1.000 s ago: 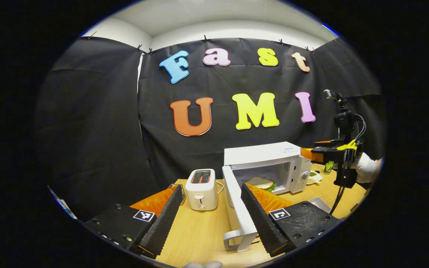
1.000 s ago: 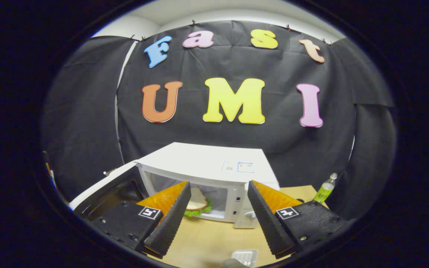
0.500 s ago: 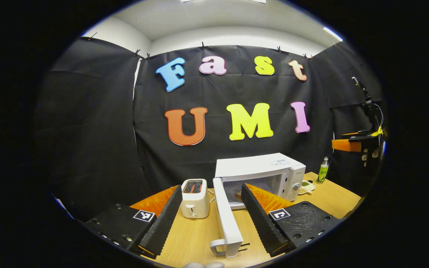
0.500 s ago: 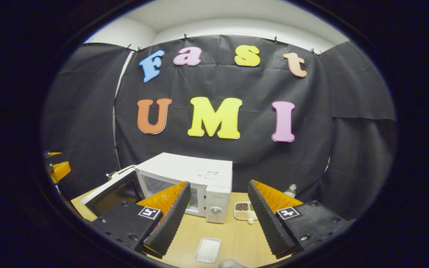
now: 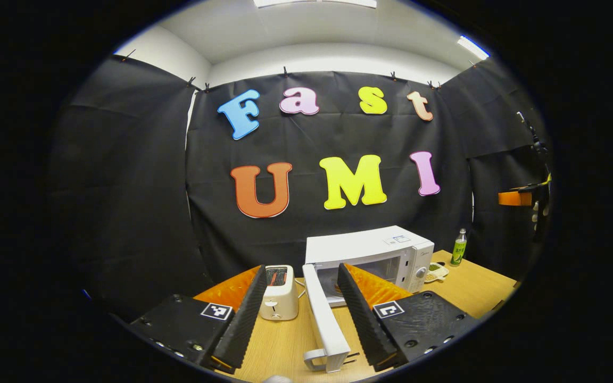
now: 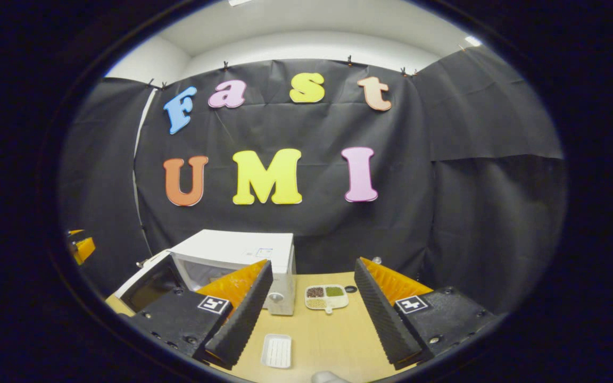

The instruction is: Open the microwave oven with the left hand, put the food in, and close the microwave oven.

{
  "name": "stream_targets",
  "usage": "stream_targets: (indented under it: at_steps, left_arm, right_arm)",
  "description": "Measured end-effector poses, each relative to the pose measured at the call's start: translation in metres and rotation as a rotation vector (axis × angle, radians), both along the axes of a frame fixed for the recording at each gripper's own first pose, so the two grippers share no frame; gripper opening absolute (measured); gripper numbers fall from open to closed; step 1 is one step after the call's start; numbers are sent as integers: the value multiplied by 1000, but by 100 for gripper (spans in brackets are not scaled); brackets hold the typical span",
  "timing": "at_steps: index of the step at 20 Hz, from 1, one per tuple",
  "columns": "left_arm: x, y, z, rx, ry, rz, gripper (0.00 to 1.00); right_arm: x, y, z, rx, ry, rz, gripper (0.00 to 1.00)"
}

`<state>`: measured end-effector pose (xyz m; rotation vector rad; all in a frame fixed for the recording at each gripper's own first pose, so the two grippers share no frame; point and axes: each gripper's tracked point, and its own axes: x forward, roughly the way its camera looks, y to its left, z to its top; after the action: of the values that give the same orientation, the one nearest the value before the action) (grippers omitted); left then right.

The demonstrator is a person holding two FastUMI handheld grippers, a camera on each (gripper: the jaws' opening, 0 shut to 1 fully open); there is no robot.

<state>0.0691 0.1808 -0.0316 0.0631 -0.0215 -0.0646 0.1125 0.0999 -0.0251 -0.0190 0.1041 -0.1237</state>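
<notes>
The microwave oven (image 5: pixel 370 250), door (image 5: pixel 323 319) ajar, lies beyond the left hand-held gripper (image 5: pixel 298 314), spread wide and empty.

A microwave oven (image 5: pixel 370 250) stands near the table's (image 5: pixel 477 284) back edge, its door (image 5: pixel 323 319) swung open toward the front. A toaster (image 5: pixel 280 299) sits just left of it; a divided dish (image 6: pixel 326 297) and bottle (image 5: pixel 459 248) lie to its right, a small tray (image 6: pixel 276 351) nearer the front edge.

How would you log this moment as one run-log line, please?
microwave door: open | food: inside microwave | left gripper: open, near door | right gripper: open, empty | next: close door
</notes>
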Motion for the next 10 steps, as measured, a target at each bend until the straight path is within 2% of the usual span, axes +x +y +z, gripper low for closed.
stream_targets:
  at_steps: [1,2,4,5,7,10]
  left_arm:
    - [1,-1,-4,2,7,-13,72]
    - [0,0,-8,8,14,-17,74]
    - [0,-2,-16,1,32,-55,67]
    - [0,-9,-22,-10,50,-91,58]
    - [2,-4,-31,-17,69,-90,37]
    - [8,16,-44,24,76,-27,12]
  right_arm:
    - [-2,0,0,5,2,-5,98]
    - [-4,1,0,12,10,-5,98]
    - [-6,4,-1,21,10,-4,99]
    - [-6,3,1,15,8,-6,98]
    - [-8,5,1,13,10,-3,99]
    - [-6,10,1,20,19,11,98]
